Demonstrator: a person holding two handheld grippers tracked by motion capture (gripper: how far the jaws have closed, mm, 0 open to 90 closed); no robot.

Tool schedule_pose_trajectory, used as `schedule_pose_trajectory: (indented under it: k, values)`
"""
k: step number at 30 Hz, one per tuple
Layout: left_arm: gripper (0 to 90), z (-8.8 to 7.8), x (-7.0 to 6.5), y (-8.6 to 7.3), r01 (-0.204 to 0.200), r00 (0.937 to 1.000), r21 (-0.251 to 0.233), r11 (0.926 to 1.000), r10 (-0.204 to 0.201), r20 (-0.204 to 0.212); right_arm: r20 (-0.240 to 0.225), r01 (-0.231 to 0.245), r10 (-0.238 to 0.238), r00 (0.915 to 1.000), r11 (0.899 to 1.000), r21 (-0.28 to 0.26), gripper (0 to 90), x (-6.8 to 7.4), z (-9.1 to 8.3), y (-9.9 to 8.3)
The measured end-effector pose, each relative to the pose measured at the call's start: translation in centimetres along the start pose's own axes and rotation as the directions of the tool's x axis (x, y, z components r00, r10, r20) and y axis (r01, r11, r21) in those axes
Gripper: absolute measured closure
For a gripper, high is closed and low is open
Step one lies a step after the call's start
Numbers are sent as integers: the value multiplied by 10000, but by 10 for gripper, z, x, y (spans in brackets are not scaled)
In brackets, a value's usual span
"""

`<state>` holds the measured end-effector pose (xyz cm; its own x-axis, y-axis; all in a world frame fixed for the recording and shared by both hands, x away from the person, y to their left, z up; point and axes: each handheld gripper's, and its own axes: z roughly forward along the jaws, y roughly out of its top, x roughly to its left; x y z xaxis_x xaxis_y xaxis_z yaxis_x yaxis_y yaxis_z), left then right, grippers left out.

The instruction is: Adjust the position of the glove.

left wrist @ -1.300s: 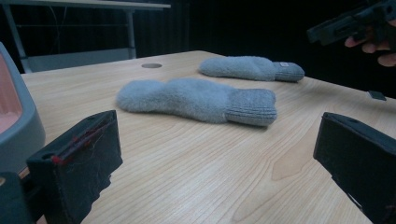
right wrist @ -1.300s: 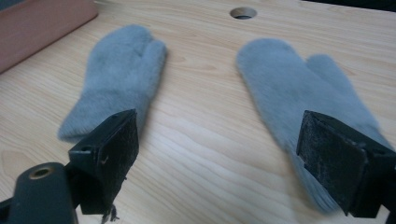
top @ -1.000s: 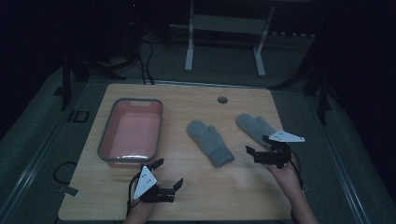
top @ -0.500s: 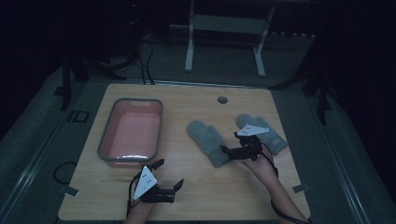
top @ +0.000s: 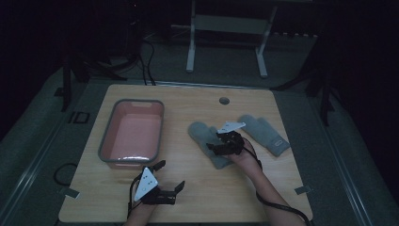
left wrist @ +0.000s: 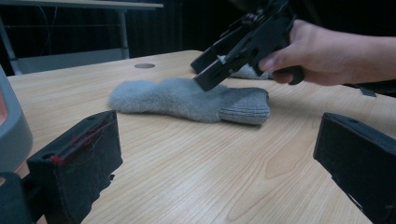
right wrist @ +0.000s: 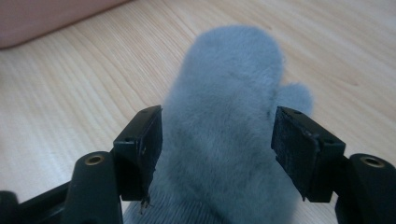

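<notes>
The near grey mitten point(top: 207, 141) lies flat mid-worktop point(top: 263, 188), beside the pink tub point(top: 133, 133). Right tool point(top: 217, 149) straddles it, jaws just closing but not pinching yet. I'd drop lower and bite both fabric layers before lifting. Left tool point(top: 171, 179) waits, released.

I see a light wooden table point(top: 197, 197) with a round hole point(top: 224, 100) near its far edge. On it lie a pink bin point(top: 133, 133) toward the left edge, one grey mitten point(top: 203, 133) mid-table, and another grey mitten point(top: 266, 134) toward the right edge.
</notes>
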<state>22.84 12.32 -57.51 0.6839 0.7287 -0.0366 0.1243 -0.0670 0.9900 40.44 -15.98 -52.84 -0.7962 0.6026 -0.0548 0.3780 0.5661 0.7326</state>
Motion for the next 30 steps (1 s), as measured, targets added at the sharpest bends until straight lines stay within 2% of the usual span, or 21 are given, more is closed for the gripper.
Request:
schedule_pose_trajectory:
  k: [3,5,7,10,11,12,14,15,16,17,19,20,21,22,23,24,26,27,28,29,30]
  values:
    - [11,0,0,0,8,10000,-3,10000,-8,13,-39,-21,22,10000,9997,257,364,-1,9,-3]
    - [11,0,0,0,28,10000,-13,10000,-28,10,42,235,-237,9997,9985,500,405,-2,14,-8]
    - [11,0,0,0,58,10000,-29,10000,-58,11,33,226,-228,9997,9982,558,417,-2,16,-10]
    - [10,0,0,0,65,10000,-29,10000,-65,10,74,160,-164,9998,9986,508,534,-2,19,-13]
    - [10,0,0,0,53,10000,-23,10000,-53,-1,74,160,-164,9998,9986,508,534,-2,19,-13]
    - [11,0,0,0,42,10000,-23,10000,-42,-2,164,162,-170,9997,9988,468,580,0,20,-14]
    - [11,0,0,0,43,10000,-15,10000,-43,-9,360,-30,17,9993,9993,362,716,4,19,-15]
    - [11,0,0,0,62,10000,-28,10000,-62,-11,440,-266,251,9987,9991,328,775,5,18,-15]
    - [11,0,0,0,76,10000,-21,10000,-76,-9,577,-761,748,9955,9969,200,824,7,15,-12]
    - [10,0,0,0,94,10000,-32,10000,-94,-9,727,-996,987,9925,9950,91,830,9,13,-11]
    - [11,0,0,0,91,10000,-25,10000,-91,-9,818,-1175,1176,9897,9931,-54,835,11,11,-10]
    - [11,0,0,0,94,10000,-23,10000,-94,-5,1124,-1634,1664,9796,9859,-355,837,17,6,-8]
    - [11,0,0,0,93,10000,-26,10000,-93,-5,1124,-1634,1664,9796,9859,-355,837,17,6,-8]
    - [11,0,0,0,103,9999,-26,9999,-103,-3,1648,-2039,2123,9632,9767,-662,838,24,1,-6]
    - [11,0,0,0,104,9999,-29,9999,-104,-6,1648,-2039,2123,9632,9767,-662,838,24,1,-6]
    - [11,0,0,0,97,10000,-31,9999,-97,-5,2153,-2499,2666,9394,9629,-1020,838,32,-4,-5]
    - [11,0,0,0,54,10000,-2,10000,-54,-16,2518,-2980,3248,9117,9444,-1392,838,38,-7,-4]
    - [11,0,0,0,39,10000,-4,10000,-39,-13,2518,-2980,3248,9117,9444,-1392,838,38,-7,-4]
    - [10,0,0,0,40,10000,-4,10000,-40,-11,2590,-3167,3458,9018,9369,-1480,838,41,-7,-4]
    - [11,0,0,0,38,10000,1,10000,-38,-6,2715,-3390,3721,8876,9268,-1618,838,44,-7,-4]
    - [11,0,0,0,50,10000,-10,10000,-50,-11,2711,-3718,4090,8713,9109,-1791,837,47,-6,-5]
